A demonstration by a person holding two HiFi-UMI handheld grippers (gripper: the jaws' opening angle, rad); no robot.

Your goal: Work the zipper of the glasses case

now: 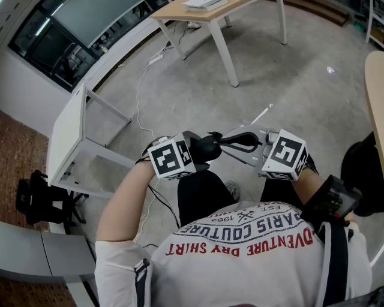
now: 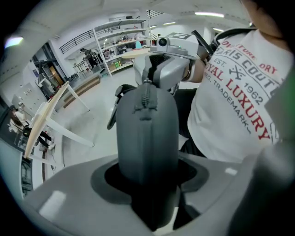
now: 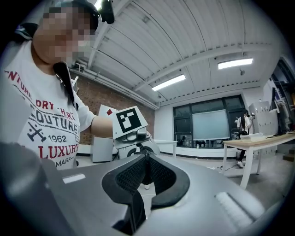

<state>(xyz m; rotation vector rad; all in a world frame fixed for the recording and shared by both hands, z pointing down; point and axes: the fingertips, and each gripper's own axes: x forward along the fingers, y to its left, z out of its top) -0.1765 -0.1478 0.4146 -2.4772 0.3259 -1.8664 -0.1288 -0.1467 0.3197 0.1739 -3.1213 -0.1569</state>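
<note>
One left claw gripping glasses case, right claw pinching zipper pull, tables beyond

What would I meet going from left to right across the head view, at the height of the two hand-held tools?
White table → left gripper → glasses case → right gripper → black wrist device.
</note>
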